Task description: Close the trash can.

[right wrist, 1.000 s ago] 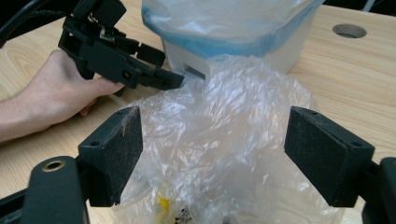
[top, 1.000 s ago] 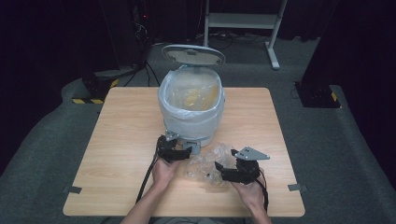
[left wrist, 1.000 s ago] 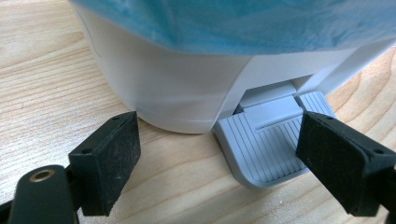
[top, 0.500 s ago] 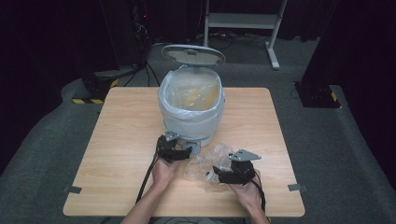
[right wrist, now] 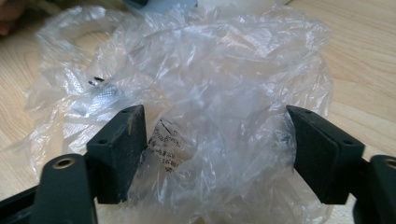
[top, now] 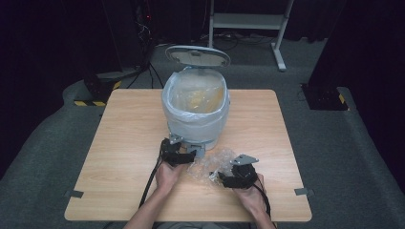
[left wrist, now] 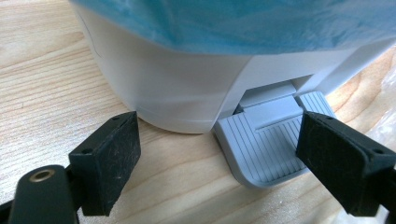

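At the table's near edge, my right gripper (right wrist: 215, 154) has just been closing its wide-spread jaws, the crumpled clear plastic bag (right wrist: 210, 93) bulging between them, not yet pinched. My left gripper (left wrist: 219, 161) sits spread at the pedal (left wrist: 266, 144) of the lined bin (top: 197, 109).

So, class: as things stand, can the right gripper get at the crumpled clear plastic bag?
Probably yes: the right gripper has open jaws either side of the crumpled clear plastic bag, with nothing between them.
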Demonstrator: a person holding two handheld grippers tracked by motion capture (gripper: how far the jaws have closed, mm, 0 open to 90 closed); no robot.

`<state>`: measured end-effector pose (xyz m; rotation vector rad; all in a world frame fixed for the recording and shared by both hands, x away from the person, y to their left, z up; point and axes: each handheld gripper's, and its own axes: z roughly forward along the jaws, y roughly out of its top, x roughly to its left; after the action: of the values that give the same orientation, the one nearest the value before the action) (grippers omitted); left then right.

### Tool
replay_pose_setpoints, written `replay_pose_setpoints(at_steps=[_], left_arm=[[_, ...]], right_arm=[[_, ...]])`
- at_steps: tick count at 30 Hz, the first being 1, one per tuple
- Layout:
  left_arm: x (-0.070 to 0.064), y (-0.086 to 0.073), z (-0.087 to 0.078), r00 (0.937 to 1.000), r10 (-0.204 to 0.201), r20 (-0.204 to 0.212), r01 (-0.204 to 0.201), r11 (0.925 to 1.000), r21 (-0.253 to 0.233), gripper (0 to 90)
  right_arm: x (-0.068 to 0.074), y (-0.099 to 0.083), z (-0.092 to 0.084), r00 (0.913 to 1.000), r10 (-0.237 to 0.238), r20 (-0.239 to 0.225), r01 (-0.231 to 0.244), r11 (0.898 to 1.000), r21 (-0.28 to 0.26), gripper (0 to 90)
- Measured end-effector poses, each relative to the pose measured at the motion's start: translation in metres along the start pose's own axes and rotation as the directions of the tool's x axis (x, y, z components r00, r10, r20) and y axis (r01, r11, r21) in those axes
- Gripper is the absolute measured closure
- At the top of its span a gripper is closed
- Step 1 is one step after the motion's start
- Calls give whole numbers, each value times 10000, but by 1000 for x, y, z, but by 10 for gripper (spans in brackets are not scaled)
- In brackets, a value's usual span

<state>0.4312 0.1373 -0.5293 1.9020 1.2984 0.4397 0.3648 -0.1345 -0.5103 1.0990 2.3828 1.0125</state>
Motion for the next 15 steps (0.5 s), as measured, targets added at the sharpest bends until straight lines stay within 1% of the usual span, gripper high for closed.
replay_pose_setpoints(at_steps=[3, 8, 9, 12, 15], left_arm=[[0, 0, 0, 10000, 0, 0, 0, 10000, 0, 137], [0, 0, 0, 10000, 1, 8, -1, 10000, -2, 138], [0, 0, 0, 10000, -6, 8, 6, 10000, -6, 138], [0, 0, 0, 10000, -4, 7, 4, 10000, -3, 138], [0, 0, 0, 10000, -2, -5, 2, 10000, -1, 138]], right_arm=[[0, -1, 3, 10000, 42, 28, -43, 9998, 196, 270], [1, -2, 5, 9998, -113, 140, 109, 9995, 285, 334], [2, -3, 5, 9998, -50, 179, 44, 9995, 314, 350], [1, -3, 6, 9996, -178, 210, 171, 9993, 336, 384], [2, -4, 6, 9991, -275, 318, 263, 9989, 387, 438]])
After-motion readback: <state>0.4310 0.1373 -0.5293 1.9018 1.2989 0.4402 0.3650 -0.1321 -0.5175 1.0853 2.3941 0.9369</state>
